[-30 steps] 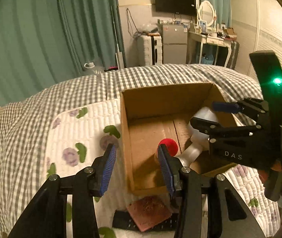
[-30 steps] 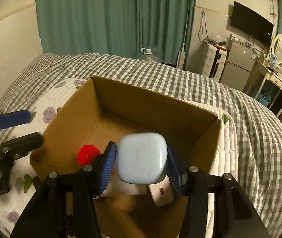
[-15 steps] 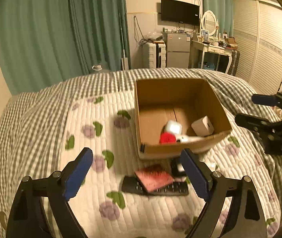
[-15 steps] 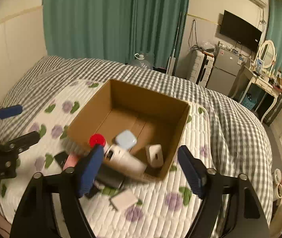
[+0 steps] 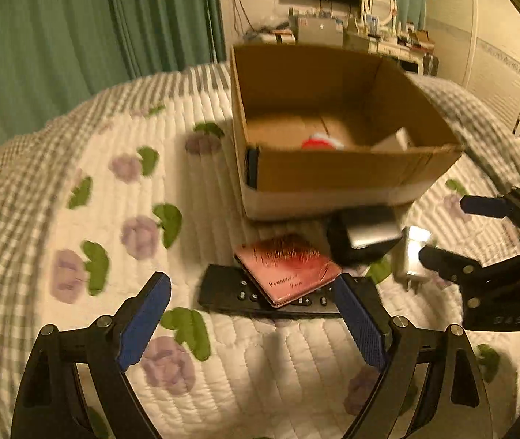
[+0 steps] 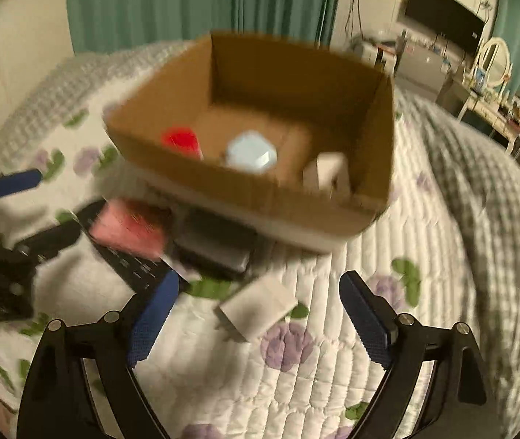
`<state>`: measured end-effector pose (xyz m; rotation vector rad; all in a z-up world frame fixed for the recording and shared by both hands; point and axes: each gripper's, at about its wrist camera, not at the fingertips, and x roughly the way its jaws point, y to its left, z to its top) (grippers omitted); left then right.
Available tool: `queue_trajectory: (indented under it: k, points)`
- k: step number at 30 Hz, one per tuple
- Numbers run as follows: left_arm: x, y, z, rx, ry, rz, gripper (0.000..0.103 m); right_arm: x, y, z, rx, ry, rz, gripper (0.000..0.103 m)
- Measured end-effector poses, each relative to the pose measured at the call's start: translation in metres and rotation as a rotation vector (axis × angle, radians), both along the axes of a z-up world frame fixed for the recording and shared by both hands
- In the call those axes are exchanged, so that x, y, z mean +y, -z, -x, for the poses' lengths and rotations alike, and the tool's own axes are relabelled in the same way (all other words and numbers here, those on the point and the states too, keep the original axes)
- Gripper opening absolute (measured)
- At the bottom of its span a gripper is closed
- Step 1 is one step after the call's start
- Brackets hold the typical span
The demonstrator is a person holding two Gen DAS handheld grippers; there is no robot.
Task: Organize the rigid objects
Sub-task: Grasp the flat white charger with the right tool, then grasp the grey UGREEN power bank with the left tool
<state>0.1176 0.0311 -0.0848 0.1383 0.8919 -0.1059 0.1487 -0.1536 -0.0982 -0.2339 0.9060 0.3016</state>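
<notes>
I'm hovering both tongs, left tongs (image 5: 252, 323) and right tongs (image 6: 260, 314), spread wide and empty, lining up the pink notebook (image 5: 287, 269) and white charger (image 6: 258, 305) for the box (image 6: 260, 197).

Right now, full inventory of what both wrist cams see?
cardboard box: 1, brown, open, on the quilt
red-capped item: 1, in the box, left side
pale blue case: 1, in the box, middle
white block: 1, in the box, right side
remote: 1, black, on the quilt before the box
pink booklet: 1, lying on the remote
dark grey device: 1, against the box front
white adapter: 1, on the quilt near the right gripper
quilt: 1, white, floral
left gripper: open, empty
right gripper: open, empty
</notes>
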Motion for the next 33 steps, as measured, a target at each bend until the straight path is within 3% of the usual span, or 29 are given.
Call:
queue_trajectory:
  k: [5, 10, 13, 22, 26, 33]
  points:
    - [-0.006, 0.016, -0.007, 0.031, 0.015, -0.024, 0.092, -0.002, 0.047, -0.012, 0.076, -0.022, 0.058, 0.090]
    - [-0.011, 0.026, -0.008, 0.049, 0.014, -0.031, 0.092, -0.005, 0.066, -0.023, 0.086, 0.002, 0.047, 0.085]
    - [-0.014, 0.028, -0.010, 0.063, 0.012, -0.033, 0.092, -0.005, 0.063, -0.021, 0.064, -0.006, 0.045, 0.064]
    - [-0.026, 0.028, -0.025, 0.103, -0.005, -0.016, 0.092, -0.020, 0.038, -0.026, 0.032, 0.009, -0.001, 0.064]
    - [-0.037, 0.023, -0.032, 0.103, -0.006, 0.016, 0.092, -0.021, 0.037, -0.025, 0.031, 0.002, 0.012, 0.064]
    - [-0.066, 0.023, -0.044, 0.112, 0.010, -0.002, 0.092, -0.039, 0.029, -0.024, 0.036, 0.024, 0.061, 0.064]
